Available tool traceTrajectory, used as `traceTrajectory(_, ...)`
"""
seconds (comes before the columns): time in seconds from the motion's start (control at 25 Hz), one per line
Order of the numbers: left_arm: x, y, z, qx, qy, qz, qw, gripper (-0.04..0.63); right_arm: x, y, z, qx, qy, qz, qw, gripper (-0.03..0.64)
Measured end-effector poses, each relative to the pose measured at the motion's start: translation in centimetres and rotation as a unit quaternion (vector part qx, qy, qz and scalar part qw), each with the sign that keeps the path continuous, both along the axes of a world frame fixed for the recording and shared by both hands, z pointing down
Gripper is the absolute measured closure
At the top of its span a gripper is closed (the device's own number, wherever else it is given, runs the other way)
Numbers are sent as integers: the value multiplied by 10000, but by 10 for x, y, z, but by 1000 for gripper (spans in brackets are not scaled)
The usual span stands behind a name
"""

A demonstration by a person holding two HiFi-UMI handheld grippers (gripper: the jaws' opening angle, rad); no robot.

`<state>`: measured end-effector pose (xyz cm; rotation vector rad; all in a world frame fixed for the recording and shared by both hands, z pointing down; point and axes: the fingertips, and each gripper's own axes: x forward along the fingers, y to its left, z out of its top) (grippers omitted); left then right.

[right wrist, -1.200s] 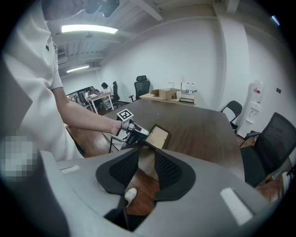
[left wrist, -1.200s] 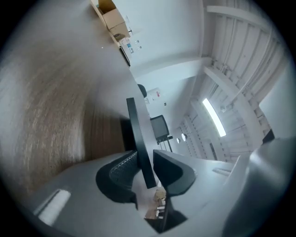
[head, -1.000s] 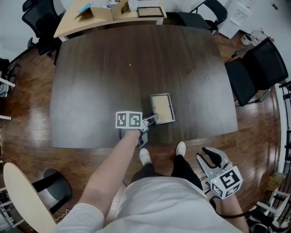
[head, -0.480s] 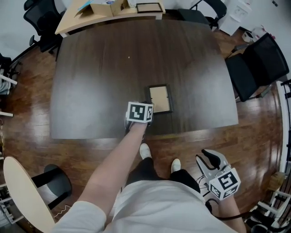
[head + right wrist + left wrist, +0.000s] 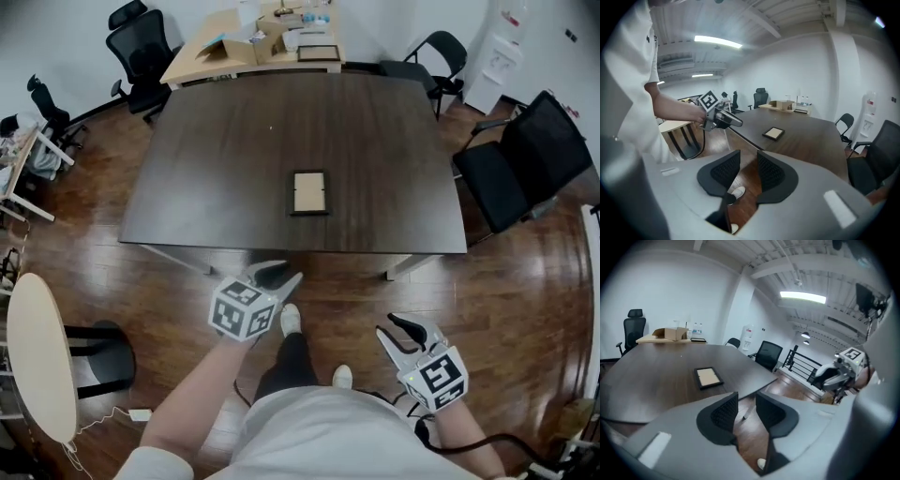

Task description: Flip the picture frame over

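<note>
The picture frame (image 5: 309, 192) lies flat near the middle of the surface's (image 5: 216, 159) near edge. The left tongs (image 5: 282, 277) and right tongs (image 5: 402, 334) hang over the floor, slightly parted and empty. A pinch on that thin rim might slip — skidding the frame off the edge.

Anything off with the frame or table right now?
Nothing stands out. The picture frame lies flat and square on the table. The left gripper and right gripper are off the table, open and empty.

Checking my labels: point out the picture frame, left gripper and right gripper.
picture frame (image 5: 309, 192), head view, tan centre panel.
left gripper (image 5: 279, 274), head view, midway between fingertips.
right gripper (image 5: 387, 324), head view, midway between fingertips.
</note>
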<state>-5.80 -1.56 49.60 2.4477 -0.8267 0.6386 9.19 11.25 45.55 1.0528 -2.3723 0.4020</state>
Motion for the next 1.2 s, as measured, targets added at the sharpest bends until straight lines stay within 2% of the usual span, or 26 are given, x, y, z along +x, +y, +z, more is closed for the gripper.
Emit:
traceTrajectory(0.16, 3, 104, -28, 151, 148, 65, 9998, 479, 7, 38, 1, 38, -68, -256, 9996, 502)
traceTrajectory(0.28, 2, 160, -54, 246, 396, 67, 9989, 480, 5, 63, -2, 107, -193, -345, 9992, 502)
traceTrajectory(0.44, 1, 204, -76, 355, 715, 77, 9968, 487, 1, 84, -18, 310, -316, -208, 9988, 502)
traceTrajectory(0.68, -5, 261, -87, 543, 907, 386, 9936, 491, -9, 135, -37, 552, -401, 93, 9976, 502)
traceTrajectory(0.84, -29, 298, -98, 656, 1058, 469, 9911, 489, -34, 172, -48, 707, -412, 151, 9965, 502)
traceTrajectory(1.04, -72, 350, -88, 509, 1221, 489, 9900, 490, -77, 225, -49, 662, -330, 137, 9972, 500)
traceTrajectory(1.2, -106, 378, -72, 460, 1218, 446, 9905, 492, -108, 258, -37, 603, -338, 66, 9976, 500)
